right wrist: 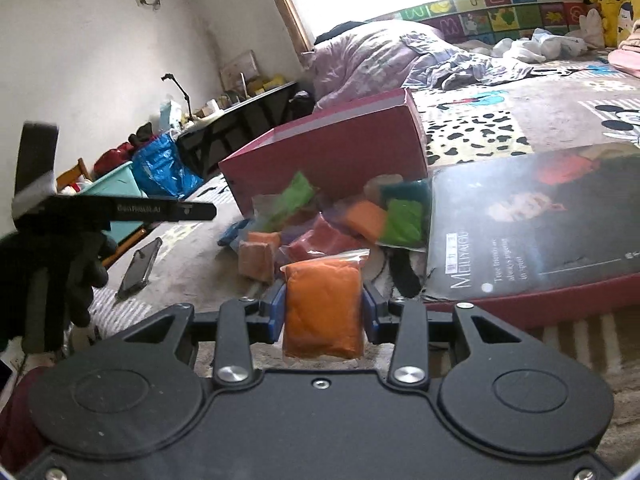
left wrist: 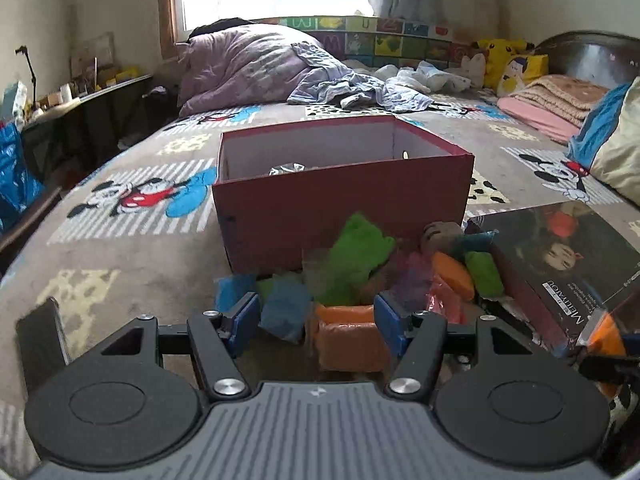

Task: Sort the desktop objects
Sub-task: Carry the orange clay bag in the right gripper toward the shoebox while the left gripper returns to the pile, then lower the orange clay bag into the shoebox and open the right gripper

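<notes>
A pile of bagged clay packets [left wrist: 384, 276] in green, blue, orange and red lies on the bed in front of an open red box [left wrist: 344, 196]. My left gripper [left wrist: 316, 320] is open, low over the near packets, with an orange packet [left wrist: 350, 338] and a blue packet [left wrist: 286, 312] between its fingers, untouched. My right gripper [right wrist: 323, 308] is shut on an orange packet [right wrist: 322, 310], held above the bed in front of the pile [right wrist: 332, 224]. The red box [right wrist: 332, 152] stands behind.
The box lid [left wrist: 560, 268] with a dark printed picture lies right of the pile; it also shows in the right wrist view [right wrist: 540, 228]. A phone [right wrist: 138, 268] lies on the bed at left. Quilt, clothes and plush toys lie at the far end.
</notes>
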The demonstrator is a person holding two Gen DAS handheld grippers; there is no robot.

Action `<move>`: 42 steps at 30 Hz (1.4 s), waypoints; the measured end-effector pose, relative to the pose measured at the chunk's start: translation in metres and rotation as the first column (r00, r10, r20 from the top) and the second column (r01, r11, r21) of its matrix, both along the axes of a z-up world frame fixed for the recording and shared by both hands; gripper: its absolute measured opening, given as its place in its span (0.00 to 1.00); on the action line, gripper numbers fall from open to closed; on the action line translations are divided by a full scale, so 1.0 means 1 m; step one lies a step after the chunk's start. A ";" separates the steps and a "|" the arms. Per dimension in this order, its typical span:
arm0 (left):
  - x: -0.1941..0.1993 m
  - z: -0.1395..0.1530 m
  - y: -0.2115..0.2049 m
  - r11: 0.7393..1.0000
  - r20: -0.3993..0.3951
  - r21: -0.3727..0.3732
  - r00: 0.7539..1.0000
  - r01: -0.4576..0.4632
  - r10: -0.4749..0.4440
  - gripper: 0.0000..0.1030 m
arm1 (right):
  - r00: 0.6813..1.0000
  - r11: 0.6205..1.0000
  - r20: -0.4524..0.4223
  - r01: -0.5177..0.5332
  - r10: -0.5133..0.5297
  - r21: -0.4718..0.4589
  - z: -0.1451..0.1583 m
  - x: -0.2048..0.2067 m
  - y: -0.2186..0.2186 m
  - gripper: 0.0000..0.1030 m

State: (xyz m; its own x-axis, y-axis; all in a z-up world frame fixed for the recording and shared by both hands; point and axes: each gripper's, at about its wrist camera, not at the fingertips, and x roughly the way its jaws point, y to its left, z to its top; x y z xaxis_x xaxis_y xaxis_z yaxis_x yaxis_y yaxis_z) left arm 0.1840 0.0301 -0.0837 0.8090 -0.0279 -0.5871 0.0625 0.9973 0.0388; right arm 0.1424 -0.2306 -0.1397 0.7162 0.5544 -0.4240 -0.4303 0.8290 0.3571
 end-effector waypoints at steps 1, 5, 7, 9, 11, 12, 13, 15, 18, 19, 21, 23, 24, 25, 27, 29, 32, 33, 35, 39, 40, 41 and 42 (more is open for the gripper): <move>0.001 -0.003 0.001 1.000 -0.002 -0.010 1.000 0.002 -0.002 0.60 | 1.000 1.000 0.002 0.001 0.000 -0.009 0.003 0.001 0.001 0.36; 0.007 -0.016 0.006 0.999 -0.021 -0.050 1.000 0.014 -0.015 0.60 | 1.000 0.999 0.027 -0.014 0.015 -0.032 0.021 0.011 0.011 0.36; 0.008 -0.021 0.006 0.998 -0.025 -0.054 0.999 0.024 -0.026 0.60 | 0.999 0.999 0.040 -0.026 0.028 -0.036 0.031 0.019 0.016 0.36; 0.008 -0.026 0.007 0.997 -0.037 -0.069 0.998 0.046 -0.048 0.60 | 0.998 0.999 0.052 -0.038 0.040 -0.037 0.042 0.029 0.020 0.36; 0.009 -0.030 0.006 0.995 -0.049 -0.076 0.997 0.059 -0.063 0.60 | 0.996 0.997 0.071 -0.048 0.052 -0.056 0.054 0.041 0.026 0.36; 0.009 -0.032 0.006 0.995 -0.054 -0.081 0.996 0.063 -0.068 0.60 | 0.995 0.996 0.081 -0.053 0.058 -0.066 0.060 0.047 0.029 0.36; 0.009 -0.034 0.005 0.994 -0.058 -0.090 0.996 0.066 -0.071 0.60 | 0.994 0.996 0.090 -0.057 0.063 -0.069 0.066 0.054 0.032 0.36; 0.010 -0.034 0.005 0.991 -0.059 -0.108 0.995 0.075 -0.081 0.60 | 0.992 0.995 0.106 -0.064 0.072 -0.076 0.078 0.068 0.036 0.36; 0.010 -0.034 0.003 0.990 -0.054 -0.116 0.995 0.080 -0.087 0.60 | 0.988 0.993 0.128 -0.073 0.084 -0.093 0.095 0.088 0.044 0.36; 0.011 -0.034 0.003 0.990 -0.053 -0.120 0.995 0.078 -0.085 0.60 | 0.987 0.992 0.132 -0.075 0.088 -0.099 0.100 0.094 0.046 0.36; 0.011 -0.035 0.003 0.989 -0.050 -0.126 0.996 0.073 -0.080 0.60 | 0.986 0.991 0.138 -0.080 0.095 -0.110 0.108 0.106 0.051 0.36; 0.012 -0.035 0.004 0.990 -0.042 -0.129 0.997 0.065 -0.071 0.60 | 0.985 0.988 0.138 -0.085 0.102 -0.128 0.114 0.118 0.057 0.36; 0.012 -0.035 0.005 0.990 -0.033 -0.125 0.997 0.059 -0.063 0.60 | 0.985 0.987 0.138 -0.086 0.105 -0.136 0.116 0.123 0.059 0.36; 0.012 -0.035 0.006 0.991 -0.027 -0.122 0.998 0.052 -0.055 0.60 | 0.985 0.985 0.137 -0.088 0.109 -0.146 0.118 0.128 0.062 0.36; 0.013 -0.035 0.009 0.992 -0.022 -0.117 0.999 0.037 -0.040 0.60 | 0.984 0.981 0.134 -0.092 0.116 -0.169 0.120 0.139 0.068 0.36; 0.015 -0.033 0.012 0.991 -0.010 -0.133 1.000 0.022 -0.023 0.60 | 0.985 0.978 0.122 -0.096 0.120 -0.187 0.121 0.152 0.074 0.36; 0.015 -0.027 0.017 0.987 0.042 -0.158 0.999 0.014 -0.007 0.60 | 0.988 0.973 0.091 -0.100 0.122 -0.210 0.119 0.171 0.083 0.36; 0.015 -0.024 0.017 0.987 0.059 -0.161 0.998 0.015 -0.006 0.60 | 0.989 0.970 0.080 -0.102 0.122 -0.219 0.118 0.178 0.086 0.36; 0.015 -0.020 0.018 0.985 0.089 -0.170 0.996 0.017 -0.002 0.60 | 0.991 0.966 0.057 -0.107 0.124 -0.236 0.115 0.191 0.092 0.36; 0.017 -0.018 0.018 0.982 0.112 -0.187 0.994 0.027 -0.006 0.60 | 0.992 0.950 0.022 -0.115 0.127 -0.290 0.110 0.216 0.107 0.36; 0.019 -0.018 0.017 0.981 0.116 -0.189 0.993 0.031 -0.009 0.60 | 0.992 0.946 0.018 -0.113 0.124 -0.305 0.108 0.222 0.110 0.36; 0.020 -0.019 0.016 0.981 0.117 -0.191 0.993 0.034 -0.012 0.60 | 0.992 0.941 0.012 -0.113 0.123 -0.319 0.107 0.228 0.113 0.36; 0.022 -0.020 0.016 0.980 0.116 -0.194 0.993 0.036 -0.013 0.60 | 0.992 0.936 0.005 -0.114 0.122 -0.333 0.106 0.233 0.117 0.36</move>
State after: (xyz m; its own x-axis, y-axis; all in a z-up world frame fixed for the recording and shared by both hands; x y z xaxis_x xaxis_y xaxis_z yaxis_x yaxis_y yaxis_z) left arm 0.2057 0.0460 -0.1039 0.8675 -0.1535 -0.4731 0.0933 0.9845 -0.1483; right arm 0.3756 -0.1141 -0.0333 0.6668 0.4668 -0.5809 -0.5377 0.8411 0.0586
